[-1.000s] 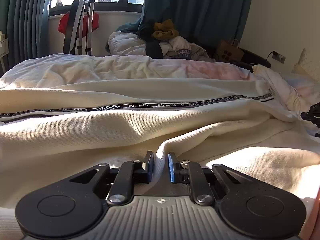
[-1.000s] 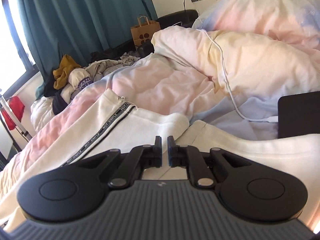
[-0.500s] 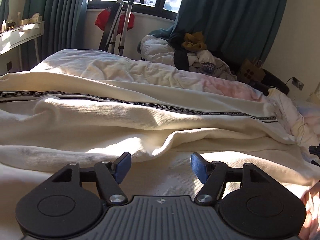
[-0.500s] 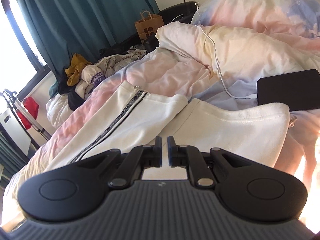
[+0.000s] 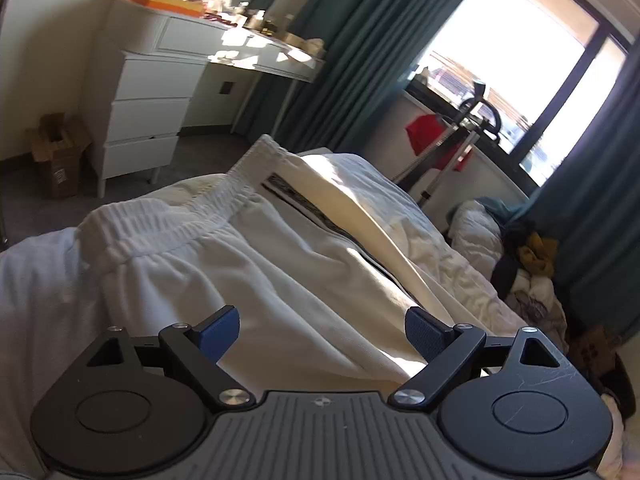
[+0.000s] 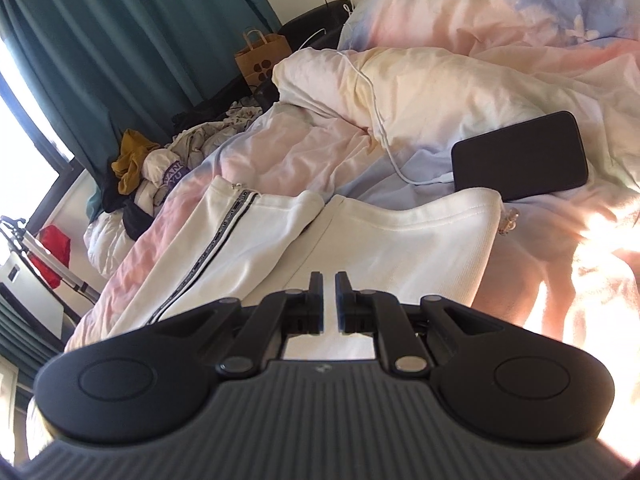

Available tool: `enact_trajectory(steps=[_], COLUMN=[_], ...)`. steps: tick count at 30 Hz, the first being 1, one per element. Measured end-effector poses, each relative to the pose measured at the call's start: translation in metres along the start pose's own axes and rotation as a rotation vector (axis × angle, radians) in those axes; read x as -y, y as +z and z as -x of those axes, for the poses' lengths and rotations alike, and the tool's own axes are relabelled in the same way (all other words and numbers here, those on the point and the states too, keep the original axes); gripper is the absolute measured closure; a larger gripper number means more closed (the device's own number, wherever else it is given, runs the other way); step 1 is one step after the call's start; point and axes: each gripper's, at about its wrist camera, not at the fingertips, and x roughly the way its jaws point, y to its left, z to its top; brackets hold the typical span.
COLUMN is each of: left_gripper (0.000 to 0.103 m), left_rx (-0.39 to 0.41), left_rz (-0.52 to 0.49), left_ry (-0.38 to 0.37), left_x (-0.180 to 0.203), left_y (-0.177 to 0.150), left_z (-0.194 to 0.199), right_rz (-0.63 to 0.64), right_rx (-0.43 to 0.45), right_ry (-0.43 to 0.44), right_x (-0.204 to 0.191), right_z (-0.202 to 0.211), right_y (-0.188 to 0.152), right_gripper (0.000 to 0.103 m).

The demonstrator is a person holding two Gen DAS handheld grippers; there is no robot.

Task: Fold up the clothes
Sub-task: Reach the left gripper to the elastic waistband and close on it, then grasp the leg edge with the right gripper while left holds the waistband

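Cream-white knit trousers [image 5: 256, 264] lie stretched along the bed [image 6: 312, 152], elastic waistband toward the white dresser [image 5: 148, 104], cuffs just short of the black phone [image 6: 520, 156] lying on the bed. The left gripper [image 5: 322, 330] hovers over the trousers near the waistband, blue pads spread wide. The right gripper [image 6: 329, 300] sits above the leg ends, fingers nearly together with only a narrow gap; whether they pinch cloth cannot be told.
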Motion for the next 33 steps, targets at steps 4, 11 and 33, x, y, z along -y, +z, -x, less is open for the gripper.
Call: enact_trajectory(steps=[4, 11, 33], left_gripper=[0.012, 0.011, 0.009], left_rx=[0.026, 0.07, -0.097], left_rz=[0.142, 0.31, 0.445], left_ry=[0.042, 0.088, 0.131], left_x=[-0.031, -0.059, -0.106], left_y=[0.013, 0.026, 0.013], left_z=[0.011, 0.031, -0.002], right_rz=[-0.051, -0.136, -0.568], right_rx=[0.005, 0.09, 0.041], right_ry=[-0.024, -0.09, -0.218], right_x=[0.008, 0.02, 0.081], right_z=[-0.002, 0.007, -0.02], right_y=[0.003, 0.008, -0.014], right_gripper=[0.093, 0.092, 0.03])
